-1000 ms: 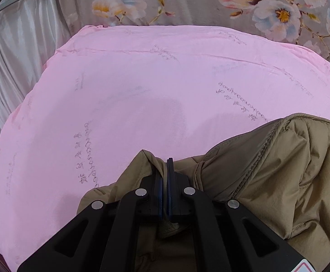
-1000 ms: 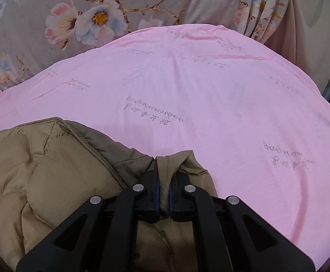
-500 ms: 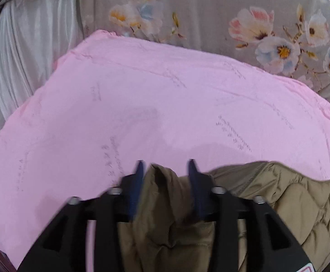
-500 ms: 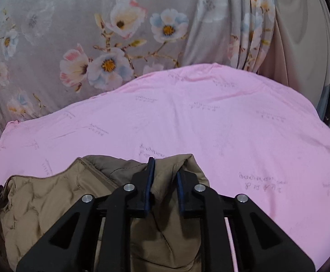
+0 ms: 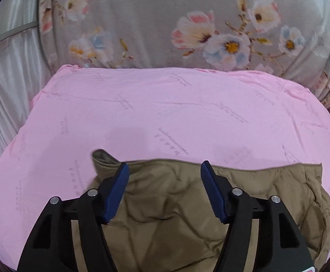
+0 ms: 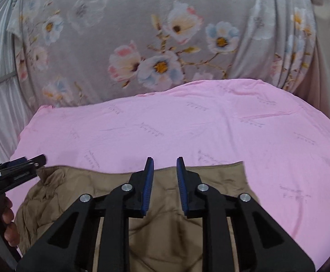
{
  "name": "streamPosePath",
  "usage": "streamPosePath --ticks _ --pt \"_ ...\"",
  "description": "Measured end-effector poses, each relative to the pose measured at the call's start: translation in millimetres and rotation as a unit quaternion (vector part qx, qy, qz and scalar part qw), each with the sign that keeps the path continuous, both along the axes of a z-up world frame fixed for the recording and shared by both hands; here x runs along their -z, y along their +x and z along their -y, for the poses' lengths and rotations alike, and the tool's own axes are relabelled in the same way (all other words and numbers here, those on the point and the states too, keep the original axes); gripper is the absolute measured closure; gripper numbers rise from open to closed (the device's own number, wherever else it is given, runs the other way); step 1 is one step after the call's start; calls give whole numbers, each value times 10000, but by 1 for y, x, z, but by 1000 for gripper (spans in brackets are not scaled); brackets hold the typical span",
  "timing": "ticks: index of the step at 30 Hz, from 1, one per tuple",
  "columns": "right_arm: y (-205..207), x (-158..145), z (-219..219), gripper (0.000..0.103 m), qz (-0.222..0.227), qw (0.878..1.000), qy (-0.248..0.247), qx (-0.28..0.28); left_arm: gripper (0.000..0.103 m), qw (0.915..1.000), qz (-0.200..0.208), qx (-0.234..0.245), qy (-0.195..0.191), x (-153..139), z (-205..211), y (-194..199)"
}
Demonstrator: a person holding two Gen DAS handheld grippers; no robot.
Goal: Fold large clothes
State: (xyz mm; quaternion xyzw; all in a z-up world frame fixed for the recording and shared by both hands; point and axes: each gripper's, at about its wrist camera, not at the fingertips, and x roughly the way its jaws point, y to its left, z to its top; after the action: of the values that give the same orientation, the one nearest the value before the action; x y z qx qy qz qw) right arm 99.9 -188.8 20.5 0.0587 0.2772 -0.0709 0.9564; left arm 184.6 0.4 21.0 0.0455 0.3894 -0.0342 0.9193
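**Two grippers clear of the folded jacket**

Both the left gripper (image 5: pixel 162 167) and right gripper (image 6: pixel 165 163) hover empty, jaws having just narrowed after release. The quilted tan jacket (image 5: pixel 176 204) lies at the pink sheet's (image 5: pixel 165 113) near edge; its puffy fold may spring open.

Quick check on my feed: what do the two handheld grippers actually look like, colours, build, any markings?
Both match: the left gripper and right gripper have matte black angular linkage arms with triangular cut-outs, silver pivot bolts, and ribbed blue pads lining the jaws. A red-and-white sticker corner shows at the left one's base. No cables or sleeves visible.
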Motion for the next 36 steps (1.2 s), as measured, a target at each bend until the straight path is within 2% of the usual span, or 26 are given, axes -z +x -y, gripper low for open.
streamPosePath --ticks 3,7,12,25,36 --pt "25 28 -10 86 -381 9992 41 -93 49 9996 -229 36 136 31 26 9" --pt "43 60 -1 86 -746 9970 209 4 53 9987 -466 -84 170 62 33 20" --pt "50 77 7 88 -827 9957 404 49 51 9988 -447 -146 114 79 33 26" --pt "58 97 4 89 -874 9953 413 54 50 9991 -230 -177 322 98 39 28" --pt "62 93 6 88 -1087 9931 423 70 50 9978 -449 -141 456 97 40 34"
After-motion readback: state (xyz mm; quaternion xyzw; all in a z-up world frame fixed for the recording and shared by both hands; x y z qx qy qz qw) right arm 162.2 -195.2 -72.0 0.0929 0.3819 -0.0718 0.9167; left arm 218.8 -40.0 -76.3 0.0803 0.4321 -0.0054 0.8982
